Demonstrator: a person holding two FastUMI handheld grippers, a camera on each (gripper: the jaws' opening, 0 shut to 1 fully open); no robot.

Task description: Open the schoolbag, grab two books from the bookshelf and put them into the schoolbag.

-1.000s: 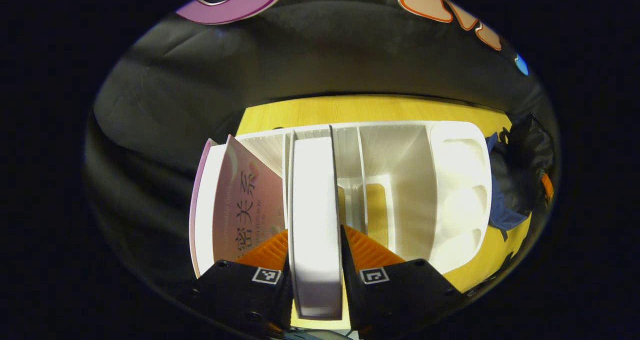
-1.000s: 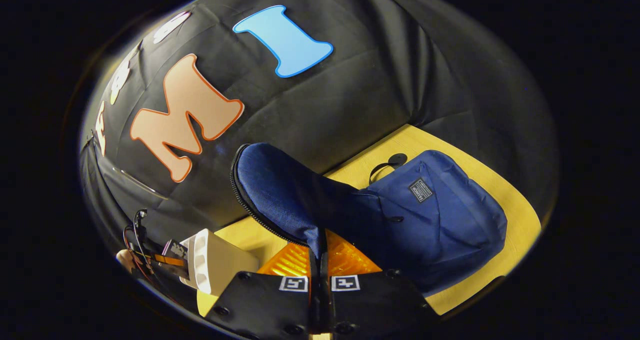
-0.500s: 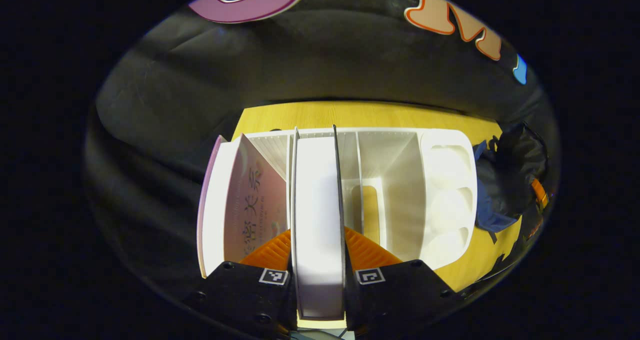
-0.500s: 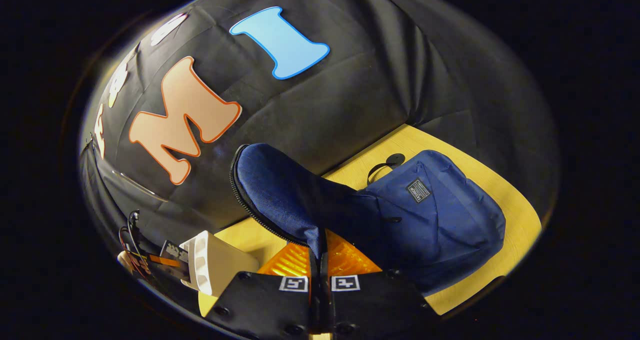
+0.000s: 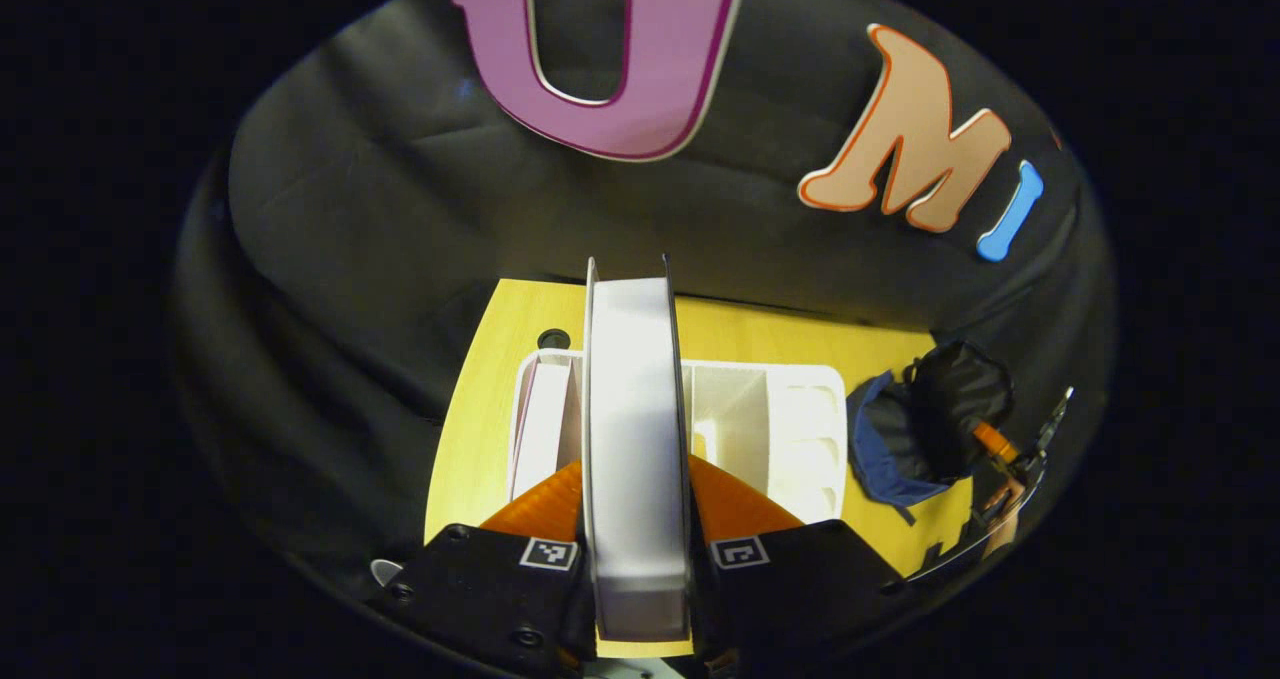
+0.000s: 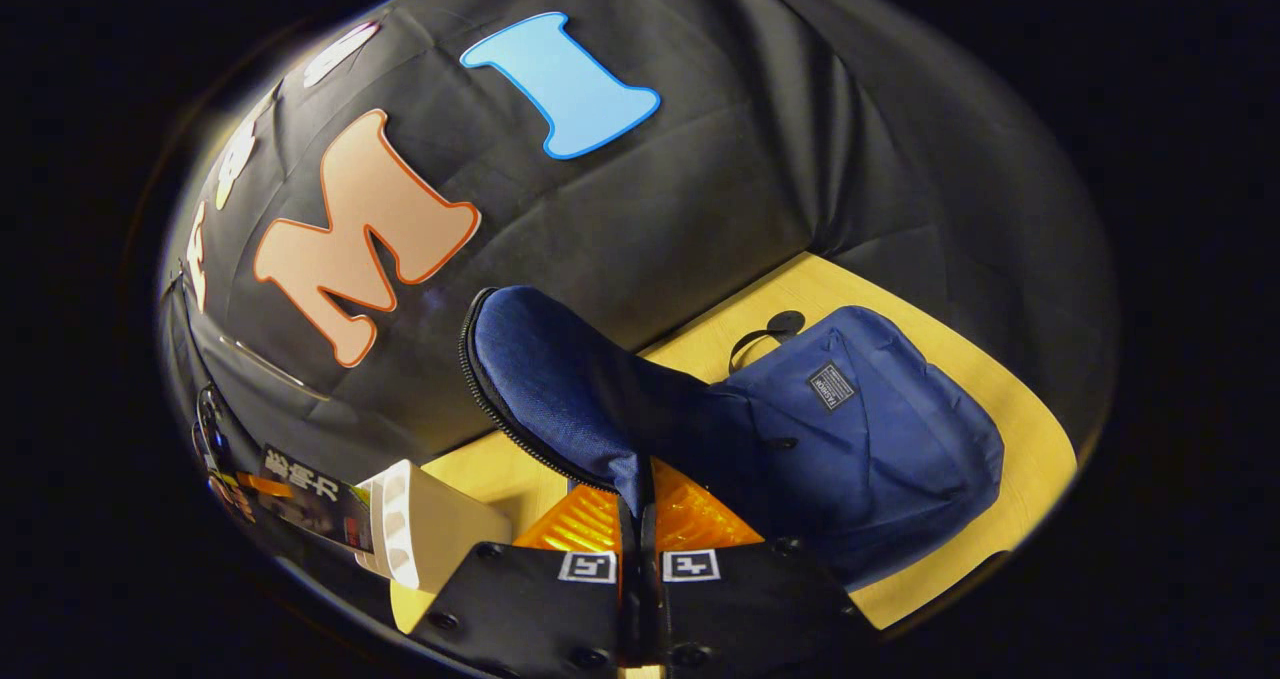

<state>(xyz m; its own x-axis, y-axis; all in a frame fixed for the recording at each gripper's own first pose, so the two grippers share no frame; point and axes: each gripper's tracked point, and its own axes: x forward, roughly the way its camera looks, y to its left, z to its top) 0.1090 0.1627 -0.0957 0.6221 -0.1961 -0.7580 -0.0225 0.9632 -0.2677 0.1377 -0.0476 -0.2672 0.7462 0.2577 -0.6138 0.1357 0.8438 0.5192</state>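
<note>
Left gripper (image 5: 637, 519) pinches a thick white-paged book with dark covers (image 5: 636, 429), page edges facing the camera, one finger on each cover; book is lifted above the white plastic desktop bookshelf w/ upright dividers (image 5: 790, 429), which sits on the yellow wooden tabletop (image 5: 480, 439). Right gripper (image 6: 640, 549), fingers pressed together on the zipper-edged flap (image 6: 570, 379) of the navy-blue fabric schoolbag (image 6: 880, 429), holds that flap raised so the bag is open; bag lies to the right of the shelf, just beside it. Risks, as I judge them: book is heavy-looking and gripped near one edge only, so it could pivot or slide out during the carry to the bag if the swing is quick. Flap cloth is thin and limp; if it slips from the right gripper the mouth closes and the book corner lands on fabric, not inside. Book corner might also catch the zipper teeth at the opening, esp. if it comes in at an angle. Containers: shelf holds at least one more book, a light-covered one (image 5: 540, 429) leaning in the far-left slot; the slots right of the held book look vacant, and the right end has small rounded pockets, contents not discernible. Bag interior is hidden in both views, so can't tell whether a book is inside.
</note>
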